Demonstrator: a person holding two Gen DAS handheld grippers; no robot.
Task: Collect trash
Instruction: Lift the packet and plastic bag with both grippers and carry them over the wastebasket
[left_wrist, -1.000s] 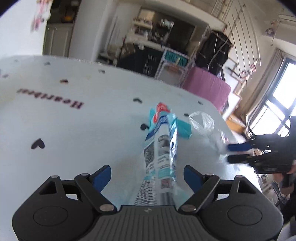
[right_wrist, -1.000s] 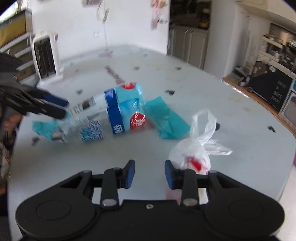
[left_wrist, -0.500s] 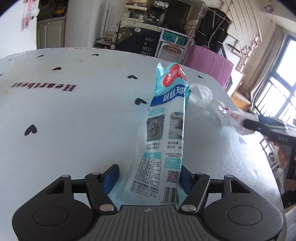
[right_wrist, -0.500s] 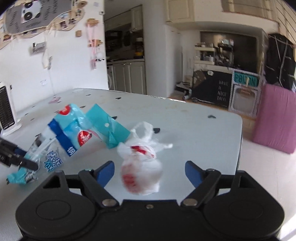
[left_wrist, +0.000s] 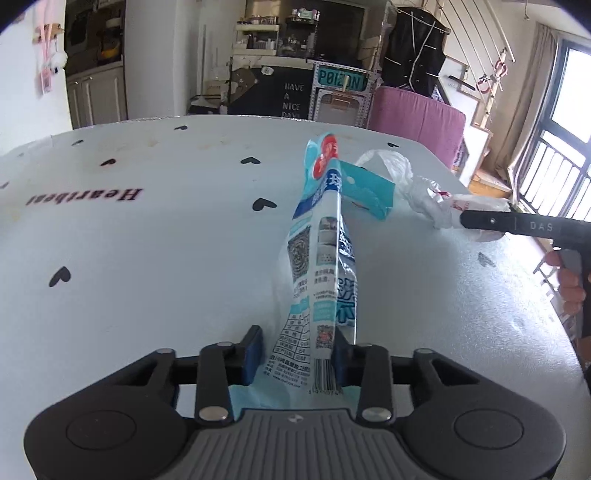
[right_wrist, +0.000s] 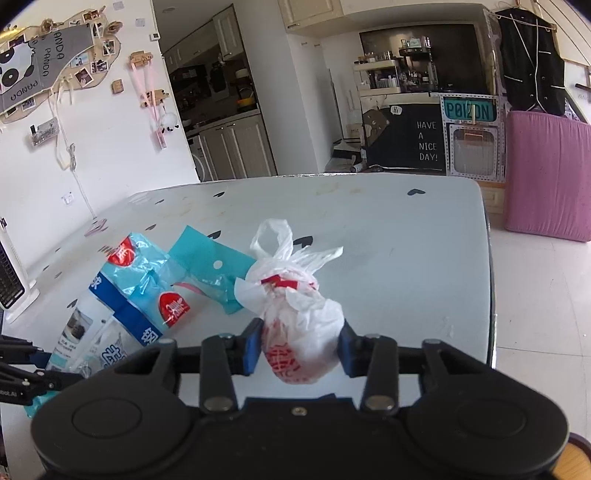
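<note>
Your left gripper (left_wrist: 295, 356) is closing on the blue-white printed plastic wrapper (left_wrist: 321, 266), which lies toward 12 o'clock on the pale heart-printed table (left_wrist: 147, 258). Your right gripper (right_wrist: 300, 350) is closing on the knotted white plastic bag (right_wrist: 295, 317). The thin film may slip when you lift.

I am seeing bright daylight pouring in from the window (left_wrist: 561, 122) at the far right of the left wrist view, blowing out its panes. The table (left_wrist: 155, 258) is glaring pale, with only faint soft shadows. Both fisheye views are bending straight lines and darkening at the corners. Focus is staying sharp, and far shelves are looking dim.
</note>
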